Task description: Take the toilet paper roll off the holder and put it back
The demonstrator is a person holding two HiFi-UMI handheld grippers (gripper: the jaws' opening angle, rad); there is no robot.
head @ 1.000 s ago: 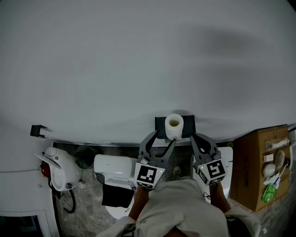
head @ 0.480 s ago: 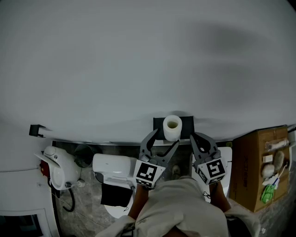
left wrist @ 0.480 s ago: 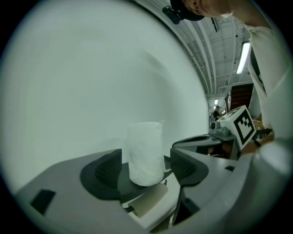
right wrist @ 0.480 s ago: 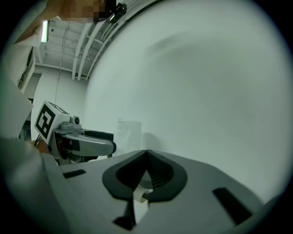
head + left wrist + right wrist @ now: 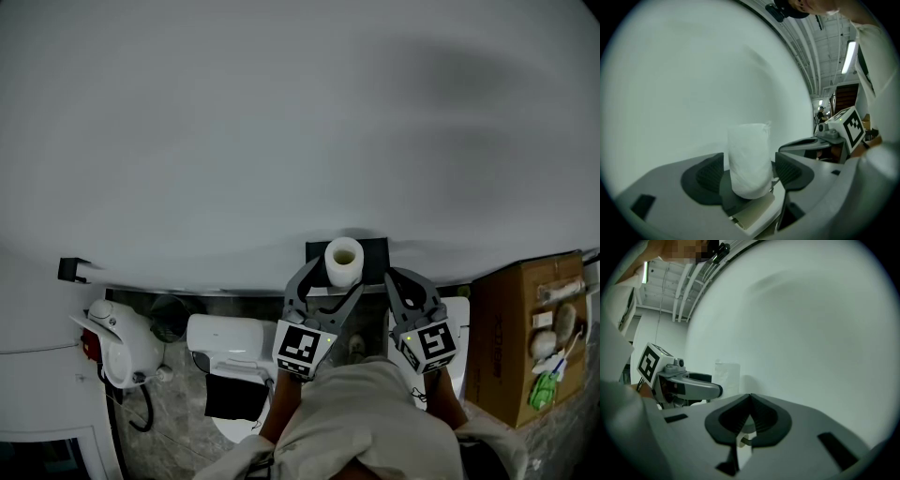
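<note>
A white toilet paper roll (image 5: 343,262) stands upright on the black holder (image 5: 373,251) fixed to the pale wall. My left gripper (image 5: 333,279) reaches it from below in the head view. In the left gripper view the roll (image 5: 749,154) stands between the two dark pads (image 5: 708,174), with a thin gap on each side. The left gripper's (image 5: 750,171) jaws have just been opening, and they are open with the roll between them. My right gripper (image 5: 398,279) hangs just right of the holder, shut and empty, its tips meeting (image 5: 750,398). From there the roll (image 5: 727,375) shows behind the left gripper (image 5: 691,386).
The pale wall (image 5: 281,122) fills most of the head view. Below it are a white toilet (image 5: 225,337), a white appliance with a hose (image 5: 122,342) at the left and a cardboard box (image 5: 525,328) at the right. A small black hook (image 5: 73,269) sticks out of the wall.
The left jaws have spread apart from the roll, which stays standing on the holder. The right gripper has kept still and shut.
</note>
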